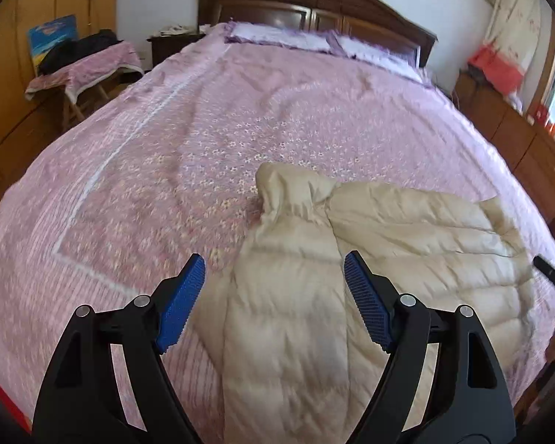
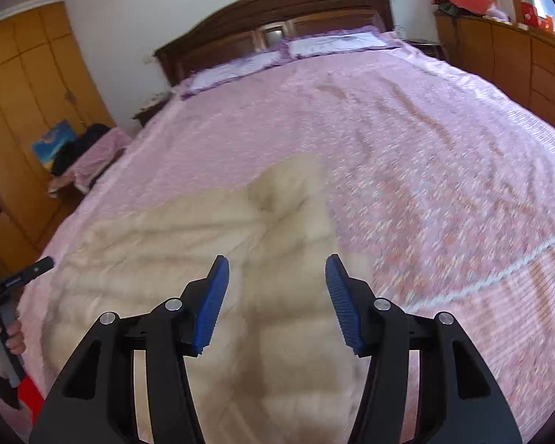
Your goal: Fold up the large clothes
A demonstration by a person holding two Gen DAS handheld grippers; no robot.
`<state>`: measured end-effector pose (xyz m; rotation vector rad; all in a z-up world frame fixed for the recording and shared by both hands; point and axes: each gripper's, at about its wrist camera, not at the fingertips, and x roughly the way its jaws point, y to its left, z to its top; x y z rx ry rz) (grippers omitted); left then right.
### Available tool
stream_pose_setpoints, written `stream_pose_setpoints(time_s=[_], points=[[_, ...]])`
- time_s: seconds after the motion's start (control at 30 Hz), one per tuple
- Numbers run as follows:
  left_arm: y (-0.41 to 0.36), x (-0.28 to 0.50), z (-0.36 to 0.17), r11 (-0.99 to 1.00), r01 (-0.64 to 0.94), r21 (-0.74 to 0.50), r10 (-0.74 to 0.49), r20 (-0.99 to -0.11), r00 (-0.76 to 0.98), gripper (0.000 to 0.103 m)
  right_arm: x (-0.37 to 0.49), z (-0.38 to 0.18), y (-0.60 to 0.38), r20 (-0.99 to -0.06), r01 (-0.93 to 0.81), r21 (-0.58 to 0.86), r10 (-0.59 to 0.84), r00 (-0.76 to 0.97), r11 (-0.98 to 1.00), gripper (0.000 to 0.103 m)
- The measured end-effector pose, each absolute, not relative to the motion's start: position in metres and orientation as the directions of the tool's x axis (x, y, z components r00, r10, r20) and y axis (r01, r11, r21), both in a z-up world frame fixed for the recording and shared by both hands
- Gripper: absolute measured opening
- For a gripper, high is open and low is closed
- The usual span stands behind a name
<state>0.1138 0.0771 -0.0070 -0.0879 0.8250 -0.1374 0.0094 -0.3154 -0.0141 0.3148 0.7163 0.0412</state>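
A cream quilted puffer jacket lies spread on the pink floral bedspread, near the bed's foot. My left gripper hovers above the jacket's left part, jaws wide apart, nothing between the blue pads. In the right wrist view the same jacket fills the lower middle, blurred. My right gripper hangs over the jacket's right side, open, its pads clear of the cloth. The tip of the right gripper shows at the left wrist view's right edge. The left gripper, held by a hand, appears at the right wrist view's left edge.
A dark wooden headboard and two pillows stand at the bed's far end. A stool with a pink cloth and dark clothing sits left of the bed. Wooden cabinets line the right side, a wardrobe the left.
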Motion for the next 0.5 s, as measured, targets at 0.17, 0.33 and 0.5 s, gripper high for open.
stream_pose_setpoints(time_s=[0.17, 0.33, 0.5], points=[[0.074, 0.088, -0.008, 0.983, 0.112, -0.145, -0.182, -0.701, 0.689, 0.073, 0.0, -0.022, -0.307, -0.614, 0.035, 0.338, 0.193, 0.765, 0.94, 0.054], [0.057, 0.108, 0.001, 0.976, 0.186, -0.11, -0.211, -0.683, 0.7, 0.068, 0.025, -0.008, -0.307, -0.604, 0.044, 0.343, 0.184, 0.775, 0.938, 0.05], [0.043, 0.161, -0.008, 0.941, 0.228, -0.252, -0.34, -0.715, 0.611, 0.033, 0.073, -0.006, -0.309, -0.631, 0.065, 0.382, 0.208, 0.747, 0.922, 0.037]])
